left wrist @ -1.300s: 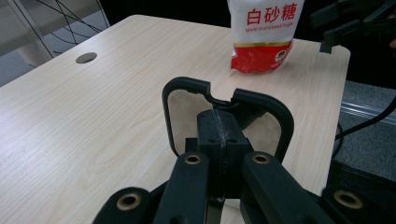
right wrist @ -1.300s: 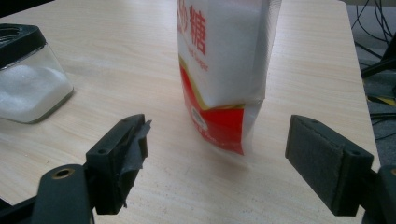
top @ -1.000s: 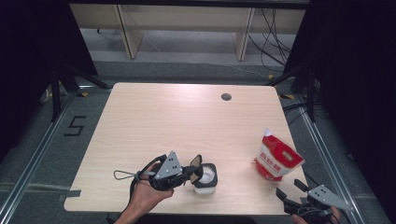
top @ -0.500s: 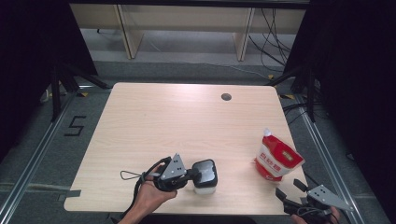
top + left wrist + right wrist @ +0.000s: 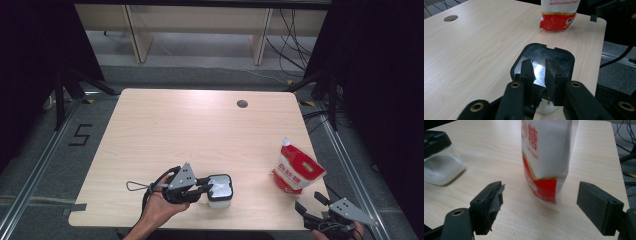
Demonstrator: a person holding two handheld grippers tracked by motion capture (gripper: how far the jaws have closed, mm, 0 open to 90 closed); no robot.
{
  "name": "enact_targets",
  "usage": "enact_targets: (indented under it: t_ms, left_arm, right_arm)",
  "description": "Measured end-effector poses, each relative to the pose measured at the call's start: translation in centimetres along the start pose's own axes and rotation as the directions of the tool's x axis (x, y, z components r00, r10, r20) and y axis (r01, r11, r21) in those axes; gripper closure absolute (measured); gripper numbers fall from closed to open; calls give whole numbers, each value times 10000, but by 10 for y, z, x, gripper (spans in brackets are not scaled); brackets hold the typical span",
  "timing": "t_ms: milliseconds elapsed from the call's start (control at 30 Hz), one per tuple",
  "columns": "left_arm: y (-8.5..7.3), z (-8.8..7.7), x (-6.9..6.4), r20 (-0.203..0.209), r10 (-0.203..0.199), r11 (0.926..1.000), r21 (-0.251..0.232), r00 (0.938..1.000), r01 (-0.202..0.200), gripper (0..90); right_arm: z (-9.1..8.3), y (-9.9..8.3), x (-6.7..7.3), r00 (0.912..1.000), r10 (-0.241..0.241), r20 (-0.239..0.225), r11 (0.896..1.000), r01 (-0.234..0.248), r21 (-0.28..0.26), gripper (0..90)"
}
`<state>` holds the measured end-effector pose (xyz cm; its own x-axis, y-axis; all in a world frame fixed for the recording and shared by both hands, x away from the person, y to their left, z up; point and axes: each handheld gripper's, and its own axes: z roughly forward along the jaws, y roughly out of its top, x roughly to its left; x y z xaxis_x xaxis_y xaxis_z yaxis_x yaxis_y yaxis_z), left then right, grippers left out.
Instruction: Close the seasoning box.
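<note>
Left gripper (image 5: 206, 186) sits over the black-lidded sugar jar (image 5: 220, 190) near the table's (image 5: 165, 130) front edge, its jaws just eased a little apart above the lid (image 5: 544, 60), nothing clamped. The left gripper view gives the glossy lid top; the right gripper view adds the jar's clear wall and white contents. Right gripper (image 5: 539, 205) gapes wide before the upright sugar bag (image 5: 297, 170), well to the jar's right.

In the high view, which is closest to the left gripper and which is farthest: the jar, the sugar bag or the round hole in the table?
1. Jar, right at the left gripper.
2. Sugar bag, off to the right.
3. Round hole, near the far edge.
</note>
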<state>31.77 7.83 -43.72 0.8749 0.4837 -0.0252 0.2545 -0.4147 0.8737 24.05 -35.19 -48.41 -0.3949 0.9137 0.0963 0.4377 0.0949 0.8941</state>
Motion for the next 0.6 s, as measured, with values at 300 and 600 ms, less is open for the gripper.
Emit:
enact_targets:
  t_ms: [300,600]
  left_arm:
    - [-3,-11,8,-194,-438,9989,-179,9989,435,404]
    - [-20,-17,11,-369,-939,9956,-108,9949,935,329]
  right_arm:
    - [1,0,-2,9996,-297,6,9995,297,-53,218]
    - [1,0,1,10000,5,-88,10000,-5,-17,216]
